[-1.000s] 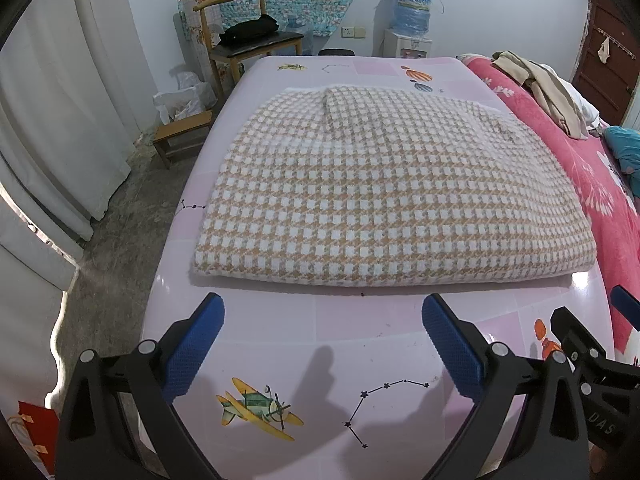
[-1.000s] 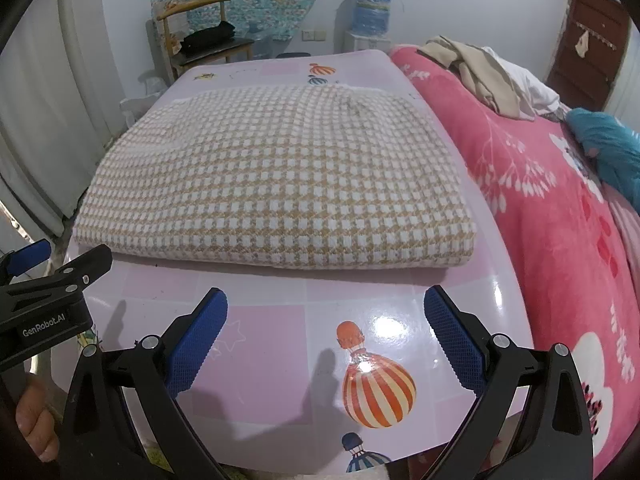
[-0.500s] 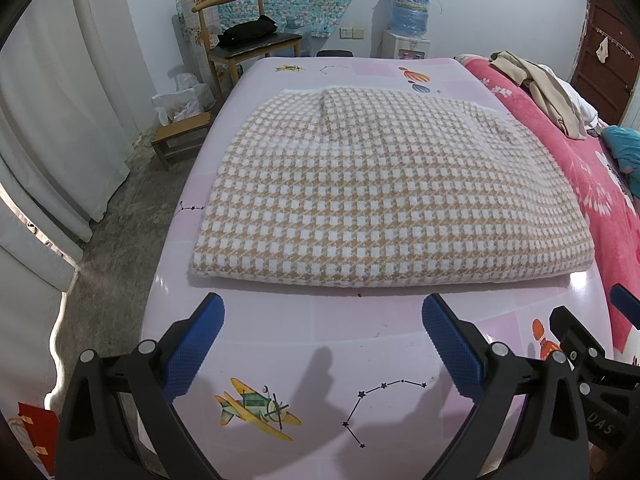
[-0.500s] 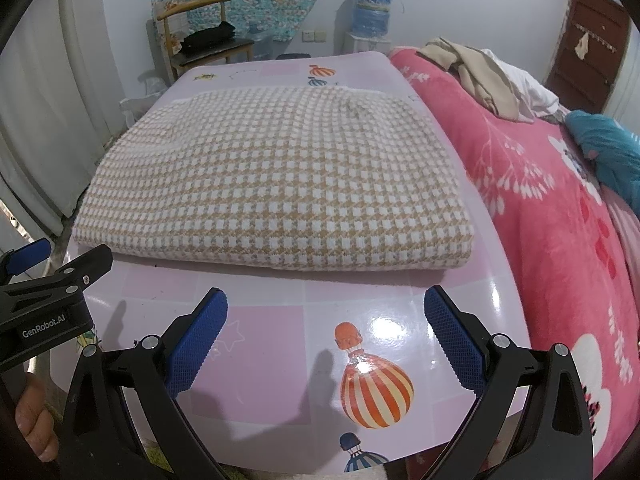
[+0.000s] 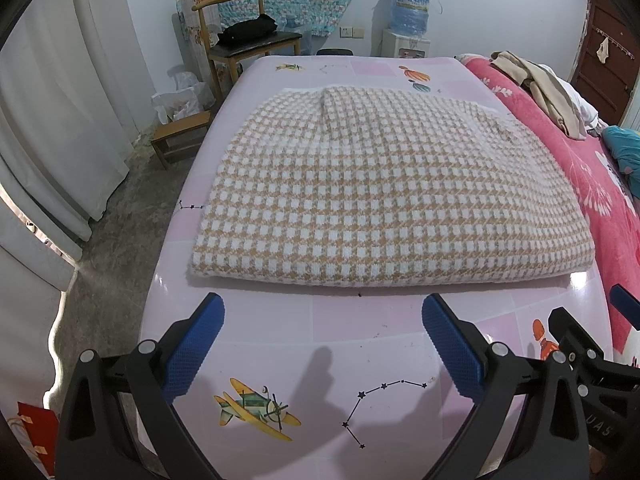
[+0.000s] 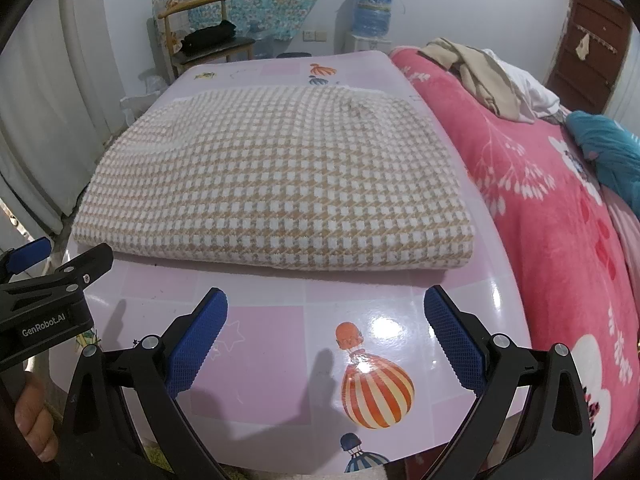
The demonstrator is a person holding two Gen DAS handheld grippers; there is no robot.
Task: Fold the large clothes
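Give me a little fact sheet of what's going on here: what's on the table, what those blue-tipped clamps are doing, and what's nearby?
garment: checked tan-and-white knit, folded into a thick rectangle, lying flat
surface: pink table with balloon and plane prints
left gripper: open, holding nothing, short of the garment's near edge
right gripper: open, holding nothing, also short of that edge
beside table: pink floral blanket with loose clothes on it
background: wooden chair, water dispenser

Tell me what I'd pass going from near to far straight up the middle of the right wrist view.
Striped hot-air balloon print → bare pink table top → folded checked garment → small balloon prints at the table's far end → wall socket.
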